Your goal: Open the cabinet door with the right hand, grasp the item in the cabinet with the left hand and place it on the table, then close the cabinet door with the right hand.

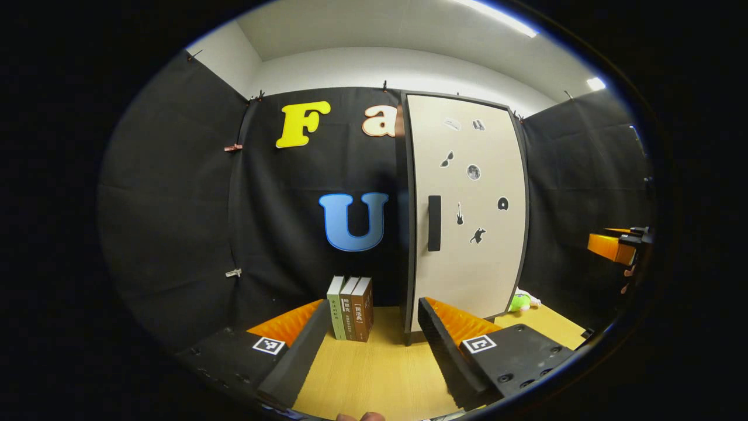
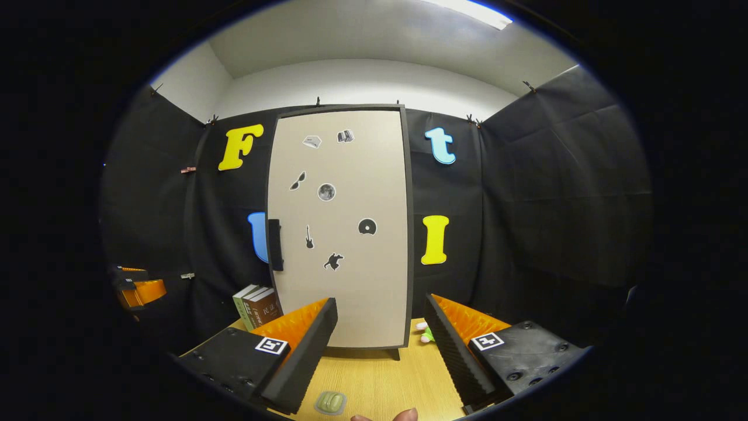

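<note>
The tall cabinet stands on the wooden table with its beige door (image 1: pixel 473 257) (image 2: pixel 350 280) closed; small dark stickers dot the door. Its black vertical handle (image 1: pixel 434 223) (image 2: pixel 275 244) sits on the door's left edge. Whatever is inside is hidden behind the door. My left gripper (image 1: pixel 373 318) is open and holds nothing, a short way in front of the cabinet and to the left of the handle. My right gripper (image 2: pixel 380 313) is also open with nothing in it, facing the lower part of the door. Each gripper shows at the edge of the other's view (image 1: pixel 613 245) (image 2: pixel 137 289).
Three books (image 1: pixel 350 316) (image 2: pixel 257 307) stand upright on the table (image 1: pixel 374 374) just left of the cabinet. A green plush toy (image 1: pixel 520 302) (image 2: pixel 426 334) lies by the cabinet's right foot. A small clear packet with something green (image 2: pixel 331 402) lies on the table near me.
</note>
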`<state>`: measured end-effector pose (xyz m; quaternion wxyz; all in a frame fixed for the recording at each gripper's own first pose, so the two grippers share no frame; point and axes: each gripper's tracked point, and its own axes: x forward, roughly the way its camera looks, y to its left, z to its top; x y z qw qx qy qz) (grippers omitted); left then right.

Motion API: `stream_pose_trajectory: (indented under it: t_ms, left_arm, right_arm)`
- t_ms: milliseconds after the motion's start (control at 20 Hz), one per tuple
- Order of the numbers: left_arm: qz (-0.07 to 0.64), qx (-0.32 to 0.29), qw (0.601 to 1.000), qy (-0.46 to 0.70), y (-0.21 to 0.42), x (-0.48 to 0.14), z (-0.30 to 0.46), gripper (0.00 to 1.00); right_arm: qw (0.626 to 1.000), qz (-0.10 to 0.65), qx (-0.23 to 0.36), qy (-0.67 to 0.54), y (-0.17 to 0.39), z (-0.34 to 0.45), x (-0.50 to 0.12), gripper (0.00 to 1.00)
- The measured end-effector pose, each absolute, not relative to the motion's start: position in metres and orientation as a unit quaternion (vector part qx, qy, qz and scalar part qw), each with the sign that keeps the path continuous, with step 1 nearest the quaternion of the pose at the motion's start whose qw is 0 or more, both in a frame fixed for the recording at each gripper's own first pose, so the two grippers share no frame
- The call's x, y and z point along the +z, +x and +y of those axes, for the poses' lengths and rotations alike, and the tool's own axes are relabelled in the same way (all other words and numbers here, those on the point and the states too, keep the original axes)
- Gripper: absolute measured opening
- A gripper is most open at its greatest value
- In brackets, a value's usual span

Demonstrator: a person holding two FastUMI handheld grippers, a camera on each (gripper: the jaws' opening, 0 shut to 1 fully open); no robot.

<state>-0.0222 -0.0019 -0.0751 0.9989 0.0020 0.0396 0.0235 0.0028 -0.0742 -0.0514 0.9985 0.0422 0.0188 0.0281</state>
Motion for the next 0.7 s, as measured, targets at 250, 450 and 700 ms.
stream_pose_trajectory:
  t_ms: [250,450,700]
  left_arm:
    - [0.04,0.025,0.999,0.004,-0.0242,-0.0757,-0.0005,0.94]
    - [0.043,0.029,0.999,0.003,-0.023,-0.0761,0.0012,0.94]
    - [0.043,0.026,0.999,0.006,-0.0198,-0.076,0.0007,0.94]
  right_arm:
    - [0.998,0.02,0.029,0.044,0.0051,-0.0739,-0.053,0.98]
    - [0.998,0.021,0.032,0.041,0.0058,-0.0716,-0.0524,0.98]
    - [0.998,0.022,0.029,0.043,0.0079,-0.072,-0.0543,0.98]
